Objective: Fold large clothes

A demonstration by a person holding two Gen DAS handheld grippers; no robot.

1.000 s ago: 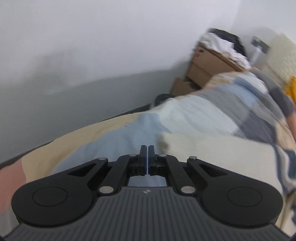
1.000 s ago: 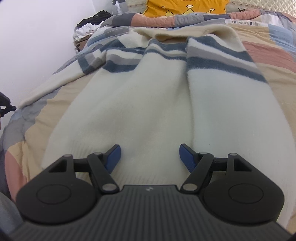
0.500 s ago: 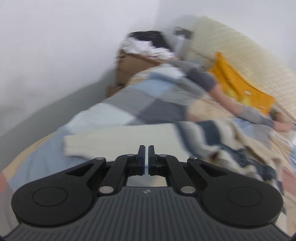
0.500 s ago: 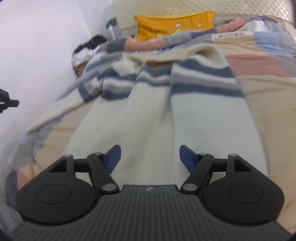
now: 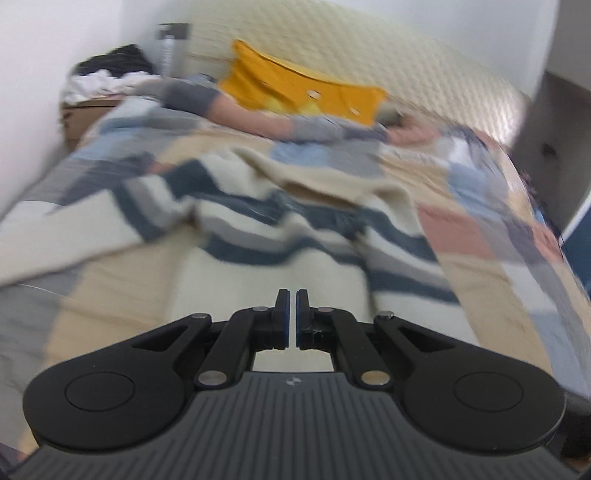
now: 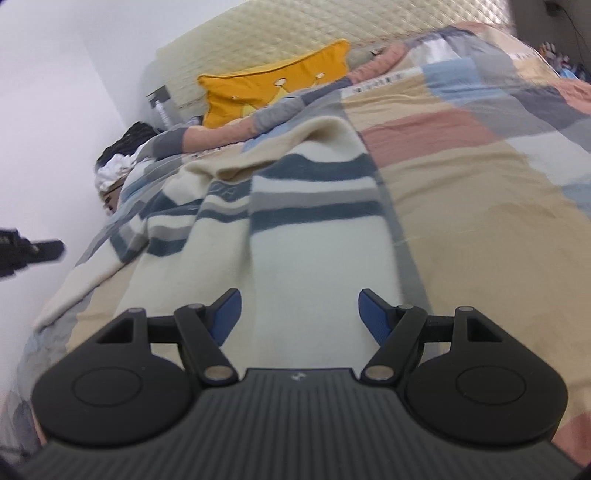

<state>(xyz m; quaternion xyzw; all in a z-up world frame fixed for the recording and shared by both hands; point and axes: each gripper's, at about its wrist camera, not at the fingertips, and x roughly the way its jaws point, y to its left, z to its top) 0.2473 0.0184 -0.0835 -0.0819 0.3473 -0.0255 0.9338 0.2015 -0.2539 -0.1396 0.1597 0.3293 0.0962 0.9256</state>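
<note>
A large cream sweater with navy and grey stripes [image 5: 266,236] lies spread on the bed; it also shows in the right wrist view [image 6: 306,236]. Its right side is folded in over the body, and the left sleeve [image 6: 96,273] trails out to the left. My left gripper [image 5: 292,295] is shut and empty, held above the sweater's cream lower part. My right gripper [image 6: 297,302] is open and empty, just above the sweater's hem. The left gripper's tip shows at the left edge of the right wrist view [image 6: 33,251].
The sweater lies on a patchwork duvet [image 6: 480,192]. A yellow cushion [image 6: 273,88] leans on the quilted headboard [image 6: 332,26]. A cardboard box with piled clothes [image 5: 99,88] stands at the bed's far left by the white wall [image 6: 48,92].
My left gripper has swung right, from facing the wall and the sleeve to facing the sweater and headboard. My right gripper has tilted up and stays open.
</note>
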